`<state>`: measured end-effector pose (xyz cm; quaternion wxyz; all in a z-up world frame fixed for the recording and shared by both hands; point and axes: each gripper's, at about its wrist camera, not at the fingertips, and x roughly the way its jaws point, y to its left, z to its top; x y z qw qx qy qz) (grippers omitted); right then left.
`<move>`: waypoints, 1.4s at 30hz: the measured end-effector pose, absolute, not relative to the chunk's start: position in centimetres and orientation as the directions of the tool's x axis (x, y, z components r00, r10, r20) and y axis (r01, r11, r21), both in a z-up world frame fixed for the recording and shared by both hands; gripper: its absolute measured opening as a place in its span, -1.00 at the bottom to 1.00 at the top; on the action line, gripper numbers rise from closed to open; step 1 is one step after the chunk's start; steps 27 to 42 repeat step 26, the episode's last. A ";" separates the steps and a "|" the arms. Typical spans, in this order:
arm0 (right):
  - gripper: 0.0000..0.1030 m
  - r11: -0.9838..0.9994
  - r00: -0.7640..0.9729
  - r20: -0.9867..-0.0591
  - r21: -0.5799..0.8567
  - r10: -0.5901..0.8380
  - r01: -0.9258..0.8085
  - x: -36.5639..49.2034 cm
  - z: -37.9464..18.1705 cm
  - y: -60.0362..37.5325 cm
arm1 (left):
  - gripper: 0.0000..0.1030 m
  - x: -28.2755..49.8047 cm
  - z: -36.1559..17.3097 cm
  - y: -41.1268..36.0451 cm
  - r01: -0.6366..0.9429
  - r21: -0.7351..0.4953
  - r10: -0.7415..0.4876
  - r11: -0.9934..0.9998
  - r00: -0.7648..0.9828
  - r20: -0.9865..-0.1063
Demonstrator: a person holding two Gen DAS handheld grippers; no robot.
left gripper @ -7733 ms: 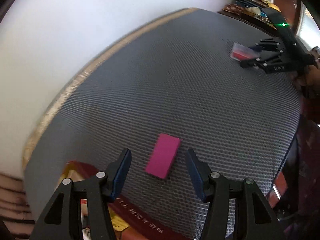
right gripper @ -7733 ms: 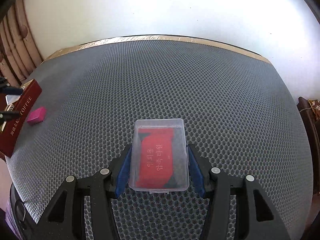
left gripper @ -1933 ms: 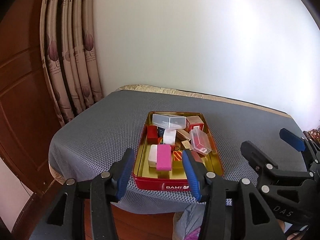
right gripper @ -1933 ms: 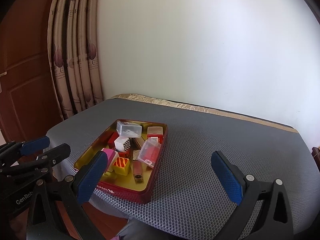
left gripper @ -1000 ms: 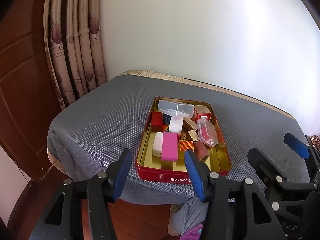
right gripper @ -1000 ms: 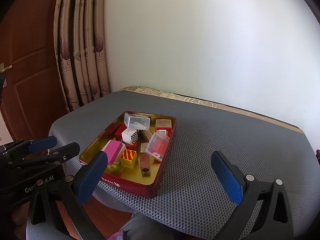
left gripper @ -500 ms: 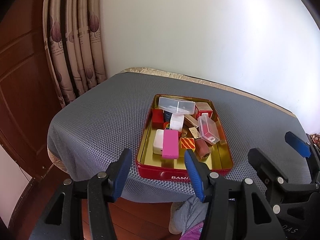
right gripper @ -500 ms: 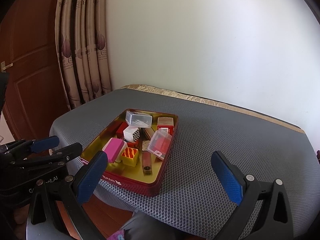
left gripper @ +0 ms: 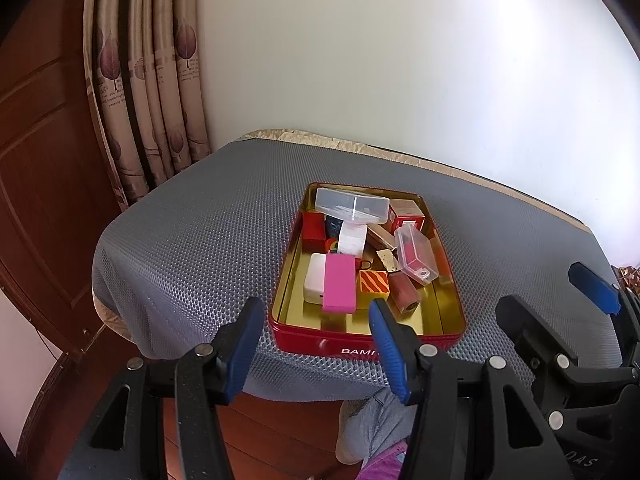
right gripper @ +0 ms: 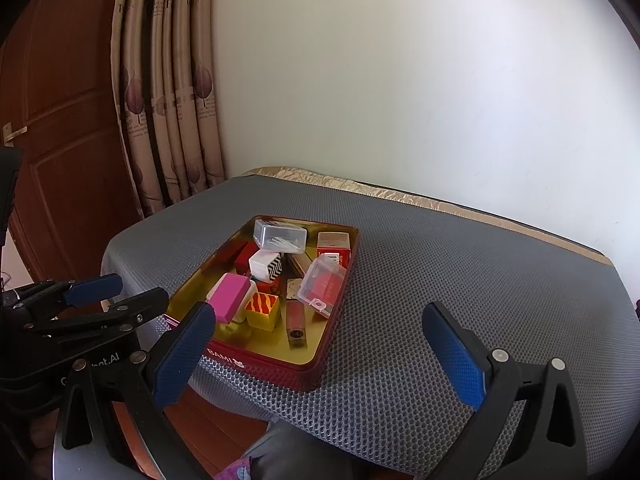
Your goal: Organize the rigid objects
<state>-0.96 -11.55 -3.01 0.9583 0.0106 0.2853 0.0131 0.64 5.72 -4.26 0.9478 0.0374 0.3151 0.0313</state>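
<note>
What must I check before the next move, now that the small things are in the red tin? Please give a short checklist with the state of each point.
1. Left gripper free, fingers apart: ok.
2. Right gripper free, fingers wide apart: ok.
3. Pink block inside the red tin: ok, it lies partly on the white box.
4. Clear case with the red card fully inside: not ok, it leans tilted on the tin's right wall.
5. Grey mat around the tin without loose things: ok where visible.
6. Tin fully supported on the mat: cannot tell, its front sits close to the near edge.
</note>
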 end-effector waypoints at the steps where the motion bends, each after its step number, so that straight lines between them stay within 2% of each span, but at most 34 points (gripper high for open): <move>1: 1.00 0.999 0.836 -0.547 0.028 0.031 -0.019 -0.9 -3.0 -11.6 | 0.08 0.6 -4.3 5.7 -0.036 0.094 0.085 0.995 0.799 -0.595; 8: 1.00 0.999 0.834 -0.550 0.035 0.036 -0.020 -0.9 -3.2 -11.7 | 0.09 0.7 -4.4 5.6 -0.033 0.095 0.084 0.995 0.795 -0.601; 14: 1.00 0.999 0.831 -0.555 0.041 0.034 -0.014 -0.9 -3.4 -11.7 | 0.26 0.6 -4.2 6.1 -0.065 0.088 0.105 0.994 0.809 -0.578; 21: 1.00 0.999 0.833 -0.551 0.044 0.038 -0.016 -1.0 -3.4 -11.8 | 0.26 0.3 -4.3 5.7 -0.063 0.118 0.119 0.991 0.820 -0.560; 42: 1.00 0.999 0.832 -0.553 0.053 0.039 -0.011 -0.9 -3.5 -12.2 | 0.26 0.7 -4.4 5.9 -0.062 0.105 0.112 0.993 0.805 -0.582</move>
